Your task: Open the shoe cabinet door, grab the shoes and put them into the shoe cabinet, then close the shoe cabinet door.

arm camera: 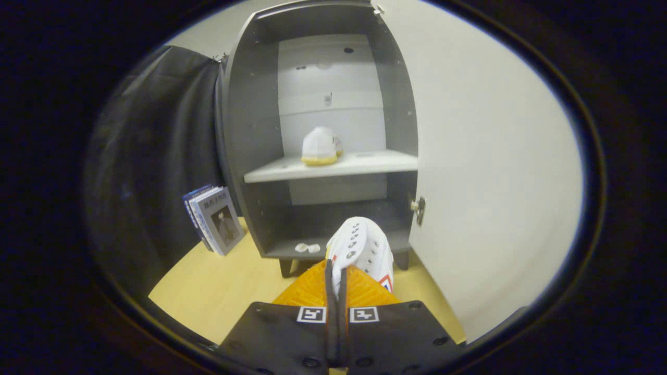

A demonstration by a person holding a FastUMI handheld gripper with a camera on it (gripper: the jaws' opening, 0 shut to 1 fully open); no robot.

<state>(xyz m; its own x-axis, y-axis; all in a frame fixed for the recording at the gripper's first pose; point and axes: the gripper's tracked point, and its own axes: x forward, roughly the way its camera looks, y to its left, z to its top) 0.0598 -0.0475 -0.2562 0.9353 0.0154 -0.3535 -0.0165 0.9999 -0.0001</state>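
A grey shoe cabinet (250,130) stands ahead with its white door (490,172) swung wide open to the right. One white shoe with a yellow sole (319,147) rests on the cabinet's middle shelf (365,164). A second white shoe (365,250) with lace eyelets hangs just ahead of my fingers, in front of the cabinet's bottom compartment. My gripper (337,278) is shut on this shoe, its orange fingers (310,289) pinching the shoe's rear edge between them.
Several books (216,219) lean against the cabinet's left side on the yellow floor (229,286). A small white object (307,248) lies on the cabinet's bottom board. Black cloth hangs to the left.
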